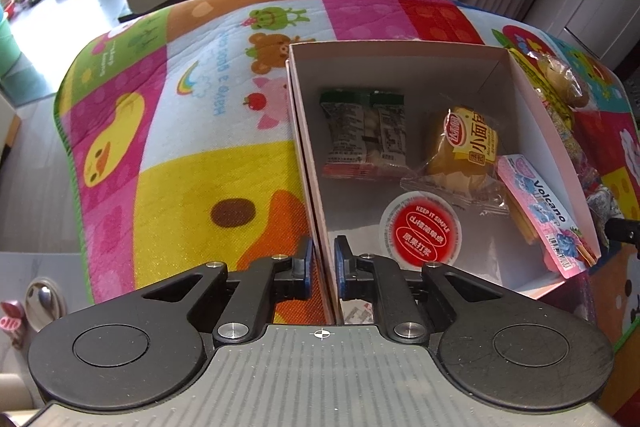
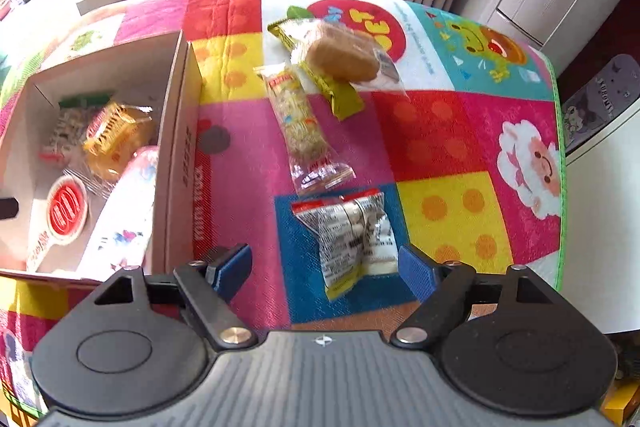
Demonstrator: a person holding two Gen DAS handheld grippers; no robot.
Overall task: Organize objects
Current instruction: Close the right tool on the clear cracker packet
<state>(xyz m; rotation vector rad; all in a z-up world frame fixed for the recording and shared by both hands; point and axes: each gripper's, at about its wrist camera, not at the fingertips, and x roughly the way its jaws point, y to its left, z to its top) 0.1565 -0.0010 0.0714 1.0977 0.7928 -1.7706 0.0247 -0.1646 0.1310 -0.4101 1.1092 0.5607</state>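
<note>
Patchwork cartoon mat covers table; plant pots, washer behind.

L wrist view: left gripper nearly shut, pinching left wall of box at 6 o'clock, prob. to steady it. Inside: bun pack, red-lid cup, pink packet.

R wrist view: right gripper wide open, empty, snack pack between pads at 12 o'clock, likely next grab. Cracker stick, brown bun beyond; box at 9.

Inside the open white cardboard box are lying a green-topped nut packet, a yellow bun packet beside it, and a red-lidded round cup nearer. Right of the box, a clear silver-printed nut packet is sitting on the colourful cartoon mat, a long clear cereal bar wrapper behind it.
</note>
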